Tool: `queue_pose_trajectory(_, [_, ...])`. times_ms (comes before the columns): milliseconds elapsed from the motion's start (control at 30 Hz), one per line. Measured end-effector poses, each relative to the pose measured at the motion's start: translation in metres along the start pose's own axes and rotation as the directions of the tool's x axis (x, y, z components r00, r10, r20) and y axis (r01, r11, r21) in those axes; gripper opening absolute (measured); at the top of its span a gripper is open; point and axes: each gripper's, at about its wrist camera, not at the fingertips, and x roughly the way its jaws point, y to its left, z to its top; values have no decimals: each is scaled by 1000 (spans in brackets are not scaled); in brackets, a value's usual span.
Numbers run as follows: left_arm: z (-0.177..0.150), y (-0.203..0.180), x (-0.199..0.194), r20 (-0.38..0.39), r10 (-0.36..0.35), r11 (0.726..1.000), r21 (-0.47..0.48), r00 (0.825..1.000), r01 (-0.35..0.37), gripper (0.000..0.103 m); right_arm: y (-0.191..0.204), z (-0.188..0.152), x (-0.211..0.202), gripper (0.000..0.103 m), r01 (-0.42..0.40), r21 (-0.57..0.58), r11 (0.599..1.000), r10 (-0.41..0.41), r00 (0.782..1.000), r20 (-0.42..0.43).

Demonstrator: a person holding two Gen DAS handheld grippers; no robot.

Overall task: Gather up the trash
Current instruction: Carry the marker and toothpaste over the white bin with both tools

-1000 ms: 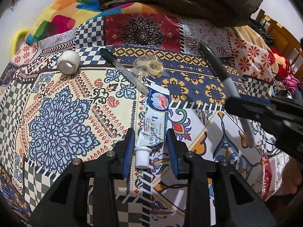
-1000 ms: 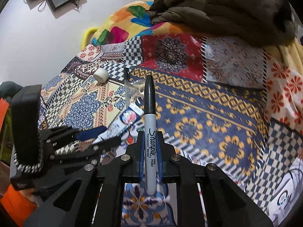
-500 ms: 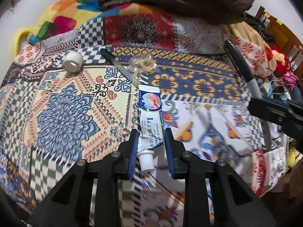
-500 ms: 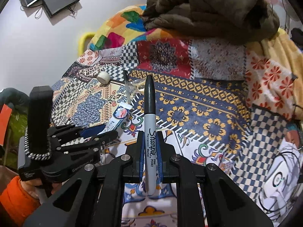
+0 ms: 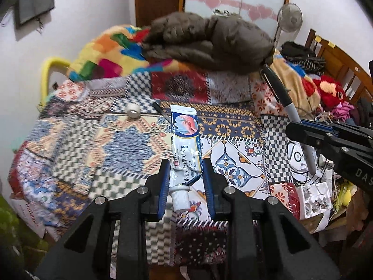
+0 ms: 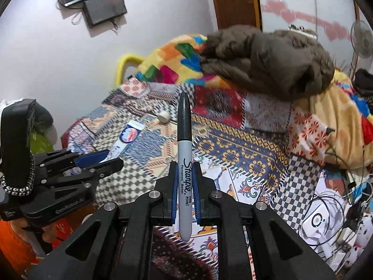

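My left gripper [image 5: 185,164] is shut on a white ointment tube [image 5: 185,144] near its cap end, holding it in the air above the patterned quilt [image 5: 105,144]. The tube's flat end points away from me. My right gripper [image 6: 184,164] is shut on a grey Sharpie marker [image 6: 184,144] that stands upright, black cap up. In the right wrist view the left gripper [image 6: 109,159] and its tube [image 6: 127,138] hang at the left. The left wrist view shows the marker [image 5: 283,98] at the right. A white tape roll [image 5: 132,113] lies on the quilt.
A brown jacket [image 5: 209,39] is piled at the far end of the bed. A thin black pen [image 5: 156,106] and a clear wrapper [image 6: 200,130] lie near the tape roll. Plush toys [image 5: 328,88] and a wooden frame [image 5: 338,63] stand at the right; cables [image 6: 326,221] lie below.
Both grippers have risen and drawn back from the bed. The tube has come up off the quilt in the left jaws; the marker stays clamped in the right.
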Motion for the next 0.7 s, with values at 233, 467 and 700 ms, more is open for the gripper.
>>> queue_pose_trajectory(233, [-21, 22, -84, 82, 22, 998, -63, 996, -17, 27, 46, 0, -45, 10, -13, -53, 999, 16, 998, 58])
queue_pose_trajectory(467, [-57, 43, -149, 141, 61, 992, -115, 988, -45, 27, 96, -12, -76, 10, -53, -111, 992, 62, 995, 81])
queue_pose_trajectory(700, [-105, 69, -209, 185, 120, 980, -180, 975, -87, 27, 152, -31, -91, 10, -103, -184, 978, 119, 990, 79])
